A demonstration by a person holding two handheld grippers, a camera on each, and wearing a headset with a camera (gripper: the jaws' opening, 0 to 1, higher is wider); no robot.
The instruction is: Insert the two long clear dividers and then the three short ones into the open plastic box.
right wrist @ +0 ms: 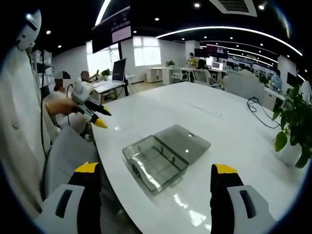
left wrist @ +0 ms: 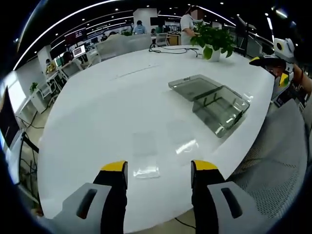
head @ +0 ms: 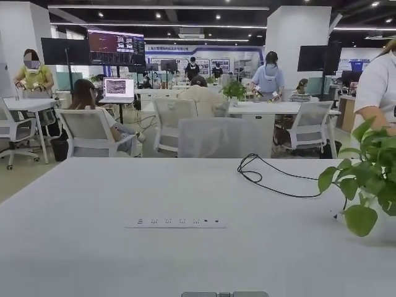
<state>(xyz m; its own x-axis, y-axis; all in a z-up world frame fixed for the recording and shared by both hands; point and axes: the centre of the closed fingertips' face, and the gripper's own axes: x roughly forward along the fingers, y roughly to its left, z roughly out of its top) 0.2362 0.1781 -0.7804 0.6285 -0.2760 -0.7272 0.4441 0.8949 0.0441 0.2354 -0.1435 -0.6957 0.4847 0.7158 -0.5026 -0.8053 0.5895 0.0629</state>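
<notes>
1. The white bench spreads wide in the head view. It also lies under both grippers in the left gripper view and the right gripper view.
2. A grey mesh chair stands at the bench's far side, with more desks, chairs and people in the office beyond.
3. The open plastic box of smoky clear plastic rests on the bench near the edge by the person. Its lid is folded out flat beside the base. In the right gripper view the box lies just ahead, between the lines of the 2 jaws.
4. A potted plant stands on the bench at the right of the head view, well apart from the box.
5. The left gripper is released: its 2 yellow-tipped jaws stand wide apart above the bench, touching nothing.
6. The right gripper is likewise released, its jaws spread with nothing between them.
7. A black cable loops on the bench near the plant.
8. The clear dividers lie flat on the bench just ahead of the left gripper, beside the box but outside it; I cannot tell their number.
9. A socket strip sits flush in the bench top.
</notes>
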